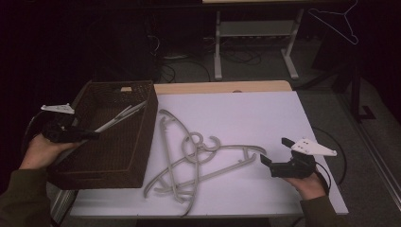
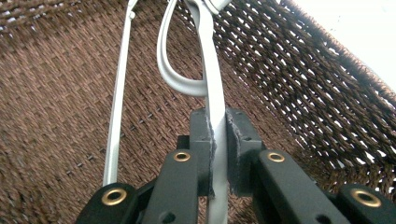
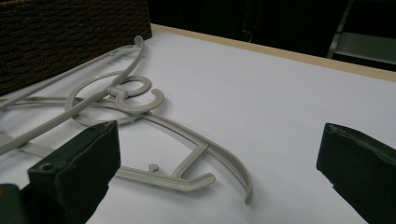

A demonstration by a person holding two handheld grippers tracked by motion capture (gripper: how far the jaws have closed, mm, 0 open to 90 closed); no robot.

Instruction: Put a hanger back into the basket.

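In the left gripper view the left gripper (image 2: 218, 140) has its two black pads (image 2: 201, 140) pressed tight on the flat grey arm of a hanger (image 2: 211, 79), which runs up the middle of the frame over the brown woven basket (image 2: 56, 93); in the high view this hanger (image 1: 120, 117) slants across the basket (image 1: 142, 156) at centre left. The right gripper (image 1: 271, 152), at lower right of the high view, holds its jaws wide apart with nothing between them, just right of the tangled grey hangers (image 1: 198, 158) lying on the white table (image 1: 265, 113).
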